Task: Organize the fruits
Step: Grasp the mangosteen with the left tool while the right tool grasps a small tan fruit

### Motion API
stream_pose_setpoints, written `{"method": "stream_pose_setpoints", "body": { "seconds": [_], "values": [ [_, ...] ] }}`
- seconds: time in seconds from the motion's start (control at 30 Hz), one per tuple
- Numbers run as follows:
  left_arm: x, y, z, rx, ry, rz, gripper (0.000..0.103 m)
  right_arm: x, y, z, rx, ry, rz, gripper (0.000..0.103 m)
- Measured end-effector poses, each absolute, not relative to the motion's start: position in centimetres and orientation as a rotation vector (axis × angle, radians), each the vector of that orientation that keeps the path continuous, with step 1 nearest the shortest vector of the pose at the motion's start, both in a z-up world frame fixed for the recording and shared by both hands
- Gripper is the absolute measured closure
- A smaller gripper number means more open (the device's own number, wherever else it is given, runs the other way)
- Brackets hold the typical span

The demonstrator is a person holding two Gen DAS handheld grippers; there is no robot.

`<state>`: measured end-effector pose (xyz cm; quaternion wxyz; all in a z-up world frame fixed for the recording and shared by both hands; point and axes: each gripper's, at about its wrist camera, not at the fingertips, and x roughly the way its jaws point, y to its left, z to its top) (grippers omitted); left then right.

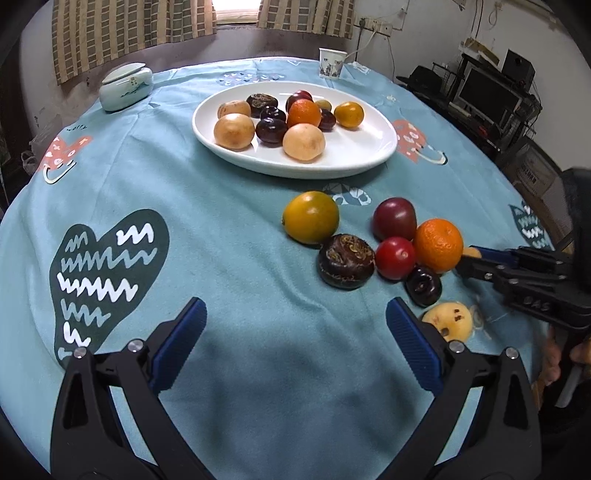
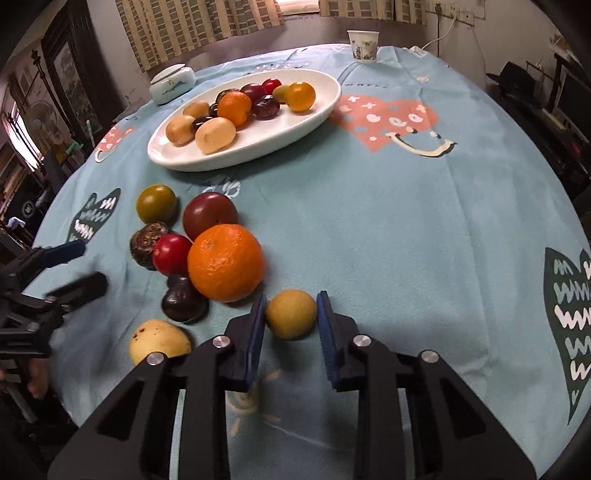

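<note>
A round table under a teal printed tablecloth (image 1: 229,236) is filling the room below striped curtains (image 1: 122,29). At far left a lidded ceramic jar (image 1: 125,88) is sitting; the white oval plate (image 1: 354,155) is holding fruit at the far centre, a paper cup (image 1: 331,63) standing beyond. The left gripper (image 1: 295,321) is hanging spread over bare cloth. Loose fruit is lying near right, including an orange (image 2: 225,262). The right gripper (image 2: 291,314) is pinching a small yellow fruit (image 2: 291,314).

Plate (image 1: 373,155) holding fruits behind loose fruits (image 1: 437,249) on tablecloth (image 1: 221,236)
</note>
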<state>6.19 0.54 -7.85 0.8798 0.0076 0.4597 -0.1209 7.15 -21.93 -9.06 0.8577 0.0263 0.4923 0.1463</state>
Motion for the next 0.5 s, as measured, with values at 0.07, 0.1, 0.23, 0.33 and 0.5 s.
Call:
{"method": "stream_pose_setpoints", "body": {
  "seconds": [0.07,0.1,0.23,0.33,0.5],
  "values": [
    [6.5,0.1,-8.3,0.036,0.963,-0.247,0.004,6.6,-22.1,-8.5,0.067,1.022,0.31,0.075],
    [6.5,0.0,-8.5,0.042,0.961,-0.249,0.004,6.3,-22.2,-8.2,0.065,1.017,0.309,0.075],
    [7.3,-0.7,-9.0,0.06,0.958,-0.251,0.007,5.7,-23.2,-8.1,0.108,1.026,0.315,0.075],
    [8.5,-1.6,-9.8,0.064,0.99,-0.277,0.017,5.6,-23.4,-8.5,0.137,1.045,0.321,0.075],
    [9.7,-3.2,-9.9,0.108,0.978,-0.281,0.03,5.1,-23.2,-8.7,0.156,1.045,0.348,0.075]
  ]
}}
